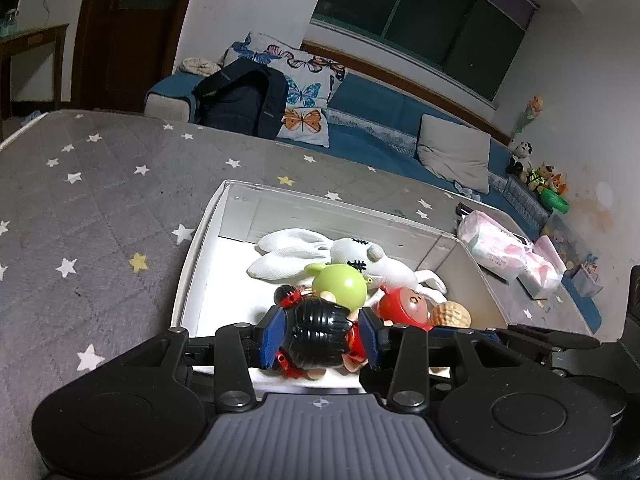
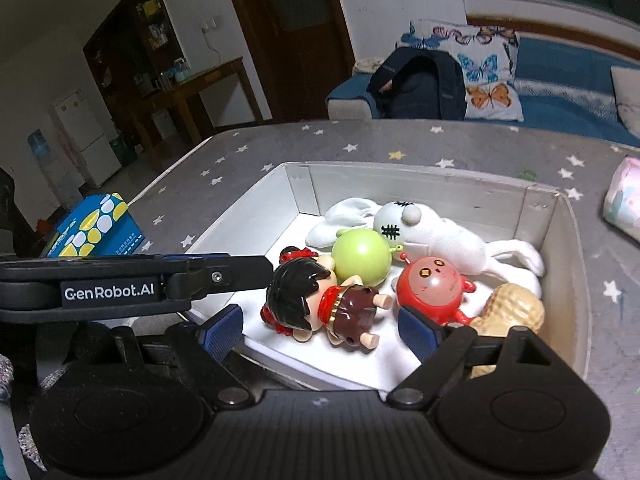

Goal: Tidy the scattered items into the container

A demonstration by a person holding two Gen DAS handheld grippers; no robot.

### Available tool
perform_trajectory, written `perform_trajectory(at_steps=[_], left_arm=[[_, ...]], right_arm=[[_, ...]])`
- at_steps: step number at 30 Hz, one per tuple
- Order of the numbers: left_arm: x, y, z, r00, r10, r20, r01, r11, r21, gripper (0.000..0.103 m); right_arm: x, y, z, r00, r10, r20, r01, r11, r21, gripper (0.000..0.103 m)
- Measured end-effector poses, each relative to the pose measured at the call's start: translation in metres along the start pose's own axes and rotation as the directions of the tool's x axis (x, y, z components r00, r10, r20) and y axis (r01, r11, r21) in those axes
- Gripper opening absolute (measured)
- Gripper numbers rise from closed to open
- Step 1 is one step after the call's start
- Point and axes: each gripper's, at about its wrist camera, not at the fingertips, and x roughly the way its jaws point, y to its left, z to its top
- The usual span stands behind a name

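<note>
A white box [image 1: 208, 224] [image 2: 576, 248] stands on the grey star-print surface. In it lie a white plush rabbit [image 1: 360, 256] [image 2: 436, 232], a green ball toy [image 1: 340, 286] [image 2: 362, 256], a red round figure [image 1: 406, 304] [image 2: 432, 288], a peanut toy [image 1: 450, 314] [image 2: 512, 312] and a black-haired doll [image 1: 318, 334] [image 2: 316, 300]. My left gripper [image 1: 322, 334] is over the box's near end, its blue pads at both sides of the doll's head. My right gripper [image 2: 320, 330] is open and empty at the box's near edge, the doll lying between its fingers.
A pink-and-white tissue pack [image 1: 500, 248] [image 2: 624, 200] lies right of the box. A blue-and-yellow carton [image 2: 96, 224] stands left of it. A blue sofa with a dark backpack [image 1: 244, 96] and butterfly pillows sits behind the surface.
</note>
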Motion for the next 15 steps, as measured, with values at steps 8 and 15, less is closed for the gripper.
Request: perform_trajectory(at_steps=[8,15], left_arm=[[-0.017,-0.019,-0.011,0.999,0.034,0.04,-0.037,0.997,0.069,0.044],[-0.031,-0.035,-0.023,0.996,0.044,0.077,-0.052,0.992,0.112,0.044]], right_arm=[[-0.025,0.006,-0.014,0.998,-0.012,0.063,0.015,0.999,-0.037,0.09],[-0.043,0.008,-0.029,0.994,-0.033,0.105,0.039,0.998,-0.049,0.092]])
